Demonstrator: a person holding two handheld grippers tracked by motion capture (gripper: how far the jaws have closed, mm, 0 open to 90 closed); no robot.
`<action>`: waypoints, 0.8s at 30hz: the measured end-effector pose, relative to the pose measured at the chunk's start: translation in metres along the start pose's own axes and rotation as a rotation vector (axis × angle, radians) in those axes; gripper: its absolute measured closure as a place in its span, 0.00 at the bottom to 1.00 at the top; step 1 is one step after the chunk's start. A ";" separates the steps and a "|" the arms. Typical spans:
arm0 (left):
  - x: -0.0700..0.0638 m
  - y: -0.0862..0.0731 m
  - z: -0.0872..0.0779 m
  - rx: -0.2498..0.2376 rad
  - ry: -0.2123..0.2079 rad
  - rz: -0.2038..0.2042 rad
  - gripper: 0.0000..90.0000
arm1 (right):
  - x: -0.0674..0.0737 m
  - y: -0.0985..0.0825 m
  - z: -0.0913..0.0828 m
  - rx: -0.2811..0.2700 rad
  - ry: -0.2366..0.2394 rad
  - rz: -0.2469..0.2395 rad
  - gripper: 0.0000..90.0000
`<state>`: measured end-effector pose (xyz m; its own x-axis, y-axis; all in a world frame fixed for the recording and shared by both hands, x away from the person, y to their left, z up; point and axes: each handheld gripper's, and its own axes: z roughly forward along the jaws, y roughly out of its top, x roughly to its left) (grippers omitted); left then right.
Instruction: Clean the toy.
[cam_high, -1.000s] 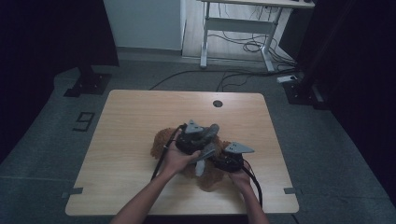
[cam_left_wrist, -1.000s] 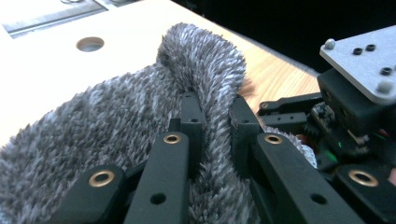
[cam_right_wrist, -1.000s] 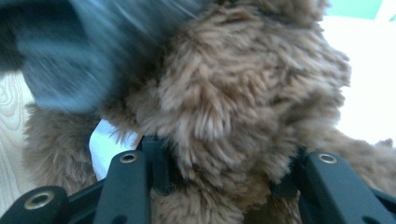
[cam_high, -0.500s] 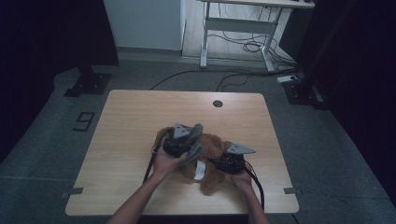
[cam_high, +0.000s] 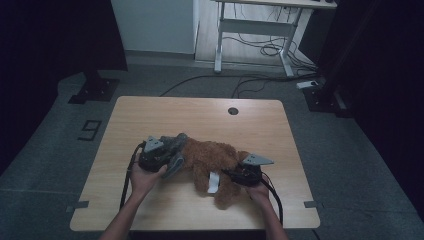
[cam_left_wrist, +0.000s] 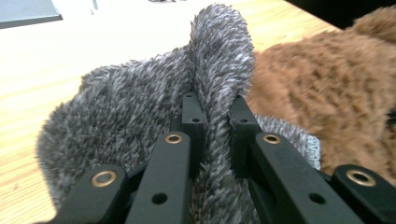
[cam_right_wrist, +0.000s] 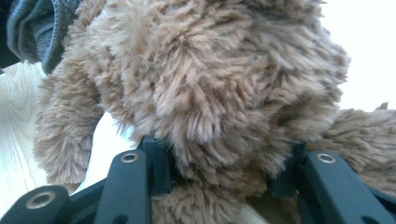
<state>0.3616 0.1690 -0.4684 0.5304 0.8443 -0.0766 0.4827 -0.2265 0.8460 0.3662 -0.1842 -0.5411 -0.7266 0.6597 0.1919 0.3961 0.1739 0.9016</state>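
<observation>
Your left gripper (cam_high: 167, 159) sat at the left end of the brown plush toy (cam_high: 215, 162), near the table's (cam_high: 150, 112) front edge. Its jaws were nearly together, pinching a fold of the grey fuzzy cloth (cam_left_wrist: 140, 107) that lay against the toy, likely so you could draw the cloth along the toy. Your right gripper (cam_right_wrist: 219, 175) had its jaws part open and clamped on a bulge of brown fur, apparently anchoring the toy against that pull.

Right gripper's fingers (cam_right_wrist: 159, 163) sit buried in the brown plush toy (cam_right_wrist: 210, 79); tips hidden. Toy's head end is under the grey fuzzy cloth (cam_high: 176, 150). White tag (cam_high: 214, 182) too small to read.
</observation>
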 end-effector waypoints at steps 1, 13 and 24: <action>0.003 -0.002 -0.001 0.002 0.011 -0.004 0.89 | 0.000 0.000 0.000 0.000 0.001 0.002 0.59; 0.016 -0.008 -0.014 -0.043 -0.023 -0.088 0.90 | -0.004 -0.001 -0.001 0.002 0.014 0.021 0.59; -0.081 0.051 0.021 -0.038 -0.215 0.091 0.90 | -0.004 -0.001 -0.001 0.005 0.018 0.015 0.59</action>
<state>0.3577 0.0787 -0.4303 0.7091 0.6971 -0.1060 0.4014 -0.2755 0.8735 0.3679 -0.1877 -0.5420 -0.7307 0.6488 0.2126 0.4099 0.1679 0.8965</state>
